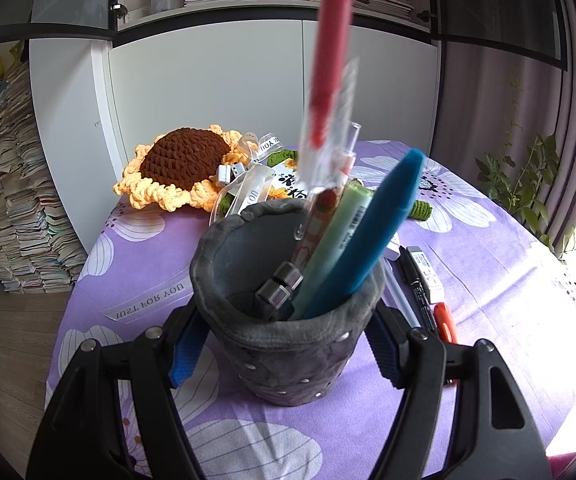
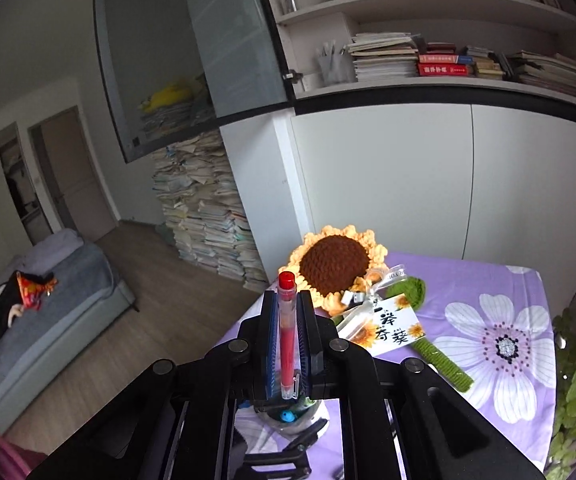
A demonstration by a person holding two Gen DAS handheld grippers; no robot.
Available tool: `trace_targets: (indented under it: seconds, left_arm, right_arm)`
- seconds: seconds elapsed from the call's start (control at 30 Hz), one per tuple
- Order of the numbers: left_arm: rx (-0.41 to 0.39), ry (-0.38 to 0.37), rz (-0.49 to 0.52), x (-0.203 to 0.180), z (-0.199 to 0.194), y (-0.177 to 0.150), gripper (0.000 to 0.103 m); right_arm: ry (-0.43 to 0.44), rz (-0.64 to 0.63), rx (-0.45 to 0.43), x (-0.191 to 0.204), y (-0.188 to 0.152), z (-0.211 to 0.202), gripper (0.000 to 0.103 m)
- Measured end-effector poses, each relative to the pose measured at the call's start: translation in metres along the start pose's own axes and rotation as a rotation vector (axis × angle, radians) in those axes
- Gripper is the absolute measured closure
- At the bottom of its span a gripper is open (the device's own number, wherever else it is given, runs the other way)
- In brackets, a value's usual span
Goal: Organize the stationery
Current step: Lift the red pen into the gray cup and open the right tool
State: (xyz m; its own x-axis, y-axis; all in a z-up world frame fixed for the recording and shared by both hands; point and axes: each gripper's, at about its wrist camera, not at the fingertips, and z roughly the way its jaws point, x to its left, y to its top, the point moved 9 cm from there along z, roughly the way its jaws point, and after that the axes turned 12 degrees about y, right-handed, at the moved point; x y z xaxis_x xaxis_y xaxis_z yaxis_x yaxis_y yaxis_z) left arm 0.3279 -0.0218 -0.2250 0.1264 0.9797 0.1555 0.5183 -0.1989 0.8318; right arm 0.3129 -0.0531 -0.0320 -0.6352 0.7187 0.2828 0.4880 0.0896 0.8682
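Gripping red pen (image 2: pixel 287 336): R-view only, tool (image 2: pixel 287 320).

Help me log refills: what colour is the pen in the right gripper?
Red pen, clearest in the right wrist view.

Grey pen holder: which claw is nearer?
Left. The left claw clamps the grey pen holder's sides; the right claw hangs above it, gripping the red pen.

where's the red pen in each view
Left wrist: red pen hangs from the top edge, blurred, above the grey holder.
Right wrist: low centre, upright, clamped between the right tongs.
Shared landmark: crochet sunflower.
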Motion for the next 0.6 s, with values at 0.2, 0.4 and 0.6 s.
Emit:
trace_targets:
  seconds: [0.2,0.4,0.6]
  left_arm:
    - [0.0,0.0,0.0,0.0,0.0,0.0,0.033]
    - [0.001,-0.001,-0.001,0.0,0.001,0.0,0.033]
    - [0.001,-0.001,-0.001,-0.001,0.001,0.001,0.033]
  right_arm:
    - [-0.001,-0.024,0.048,-0.008,-0.018,0.034,0.093]
    - [-0.006,-0.042,0.122,-0.015,-0.04,0.055,0.093]
    - [-0.003,0.005,0.201,-0.025,-0.062,0.066,0.093]
